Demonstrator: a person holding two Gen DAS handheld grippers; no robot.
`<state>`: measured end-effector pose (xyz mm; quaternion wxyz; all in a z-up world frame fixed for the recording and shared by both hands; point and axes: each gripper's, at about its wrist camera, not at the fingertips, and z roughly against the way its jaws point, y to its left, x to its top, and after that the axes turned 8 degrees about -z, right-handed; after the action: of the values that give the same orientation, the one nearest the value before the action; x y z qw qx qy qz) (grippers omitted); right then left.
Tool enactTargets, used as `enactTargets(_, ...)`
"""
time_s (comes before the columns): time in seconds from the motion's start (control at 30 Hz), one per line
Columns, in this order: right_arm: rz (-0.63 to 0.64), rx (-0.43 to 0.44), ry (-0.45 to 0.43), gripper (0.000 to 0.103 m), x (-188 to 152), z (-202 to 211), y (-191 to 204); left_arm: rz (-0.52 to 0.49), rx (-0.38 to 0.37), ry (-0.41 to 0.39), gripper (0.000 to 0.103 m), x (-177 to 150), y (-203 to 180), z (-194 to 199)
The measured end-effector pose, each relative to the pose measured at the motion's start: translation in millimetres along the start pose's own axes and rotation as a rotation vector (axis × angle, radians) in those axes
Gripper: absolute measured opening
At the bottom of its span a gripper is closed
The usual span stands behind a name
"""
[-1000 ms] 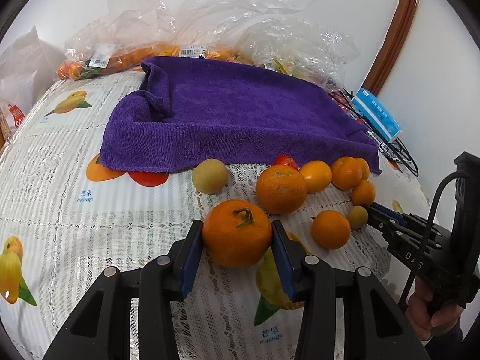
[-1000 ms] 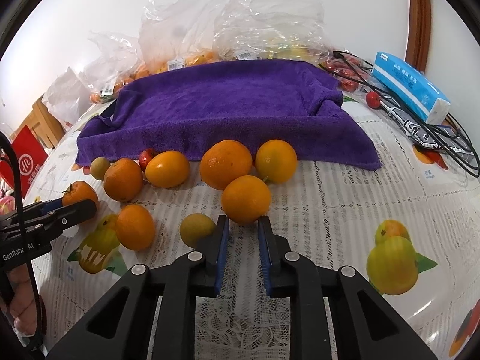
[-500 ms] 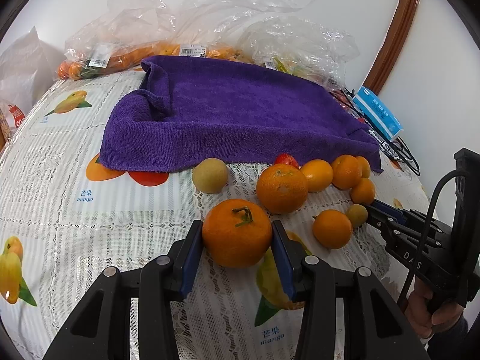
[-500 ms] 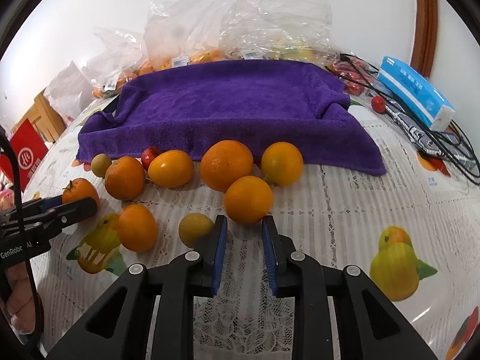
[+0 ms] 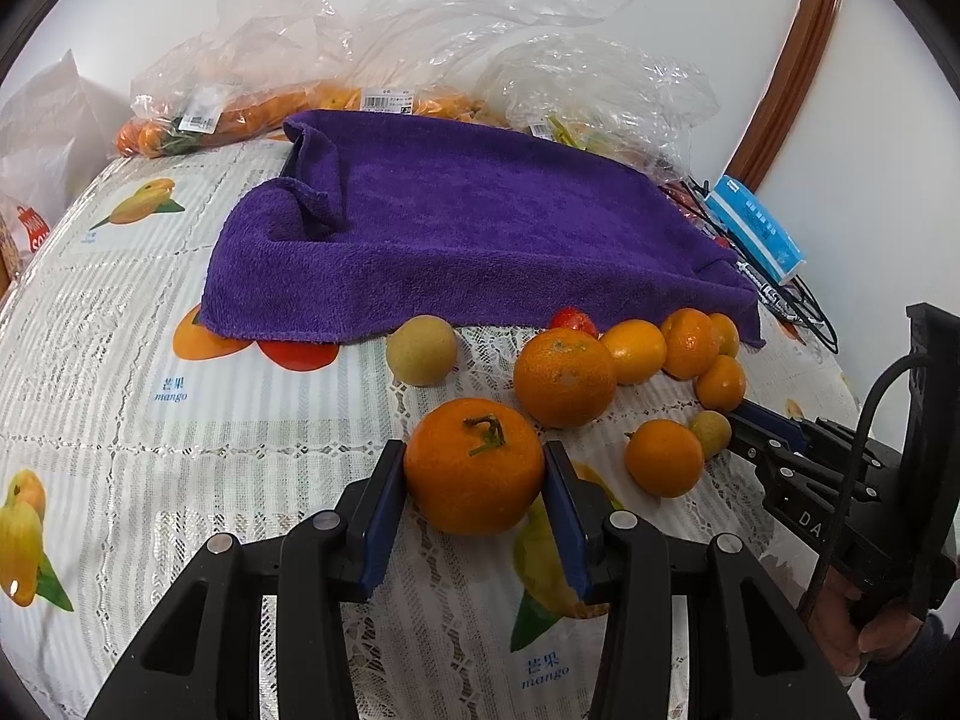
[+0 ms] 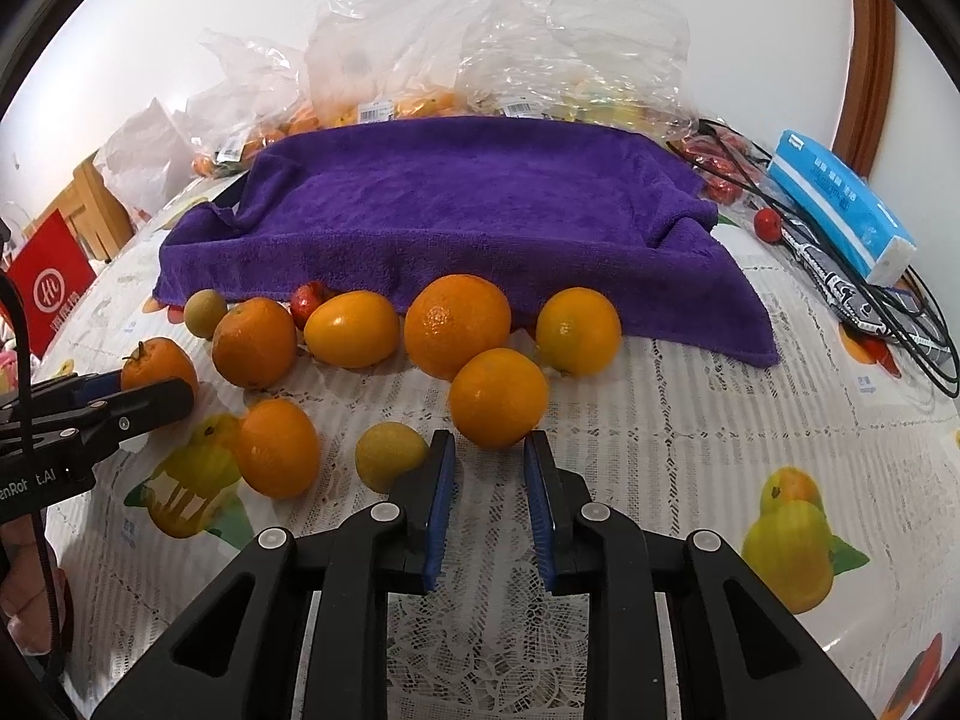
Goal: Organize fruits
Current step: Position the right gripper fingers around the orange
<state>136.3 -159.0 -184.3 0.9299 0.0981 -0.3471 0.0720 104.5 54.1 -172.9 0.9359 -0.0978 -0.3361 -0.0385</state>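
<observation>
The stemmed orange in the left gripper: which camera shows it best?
The left wrist view: the stemmed orange sits large and central between the left gripper pads, stem up. The right wrist view shows it only small at the left edge, partly hidden behind that gripper's fingers.

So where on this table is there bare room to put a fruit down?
The purple towel top lies bare. The tablecloth left of the stemmed orange is free too. Crowded: the loose oranges along the towel's front edge, and the bags behind.
</observation>
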Motion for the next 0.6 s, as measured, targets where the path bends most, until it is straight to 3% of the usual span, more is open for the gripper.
enactTargets(0.27,-0.025,0.011,-0.003,0.023,-2.0,2.7,-5.1,0.004,-0.003,0.0,0.043,-0.5,0.9,0.7)
enactTargets(0.4,-0.014,0.024,0.0,0.031,-3.0,3.2,-2.6,0.002,-0.005,0.0,0.046,-0.5,0.7,1.0)
enactTargets(0.6,-0.023,0.007,-0.002,0.032,-0.3,1.9,-5.8,-0.003,0.017,0.0,0.046,-1.1,-0.5,2.0)
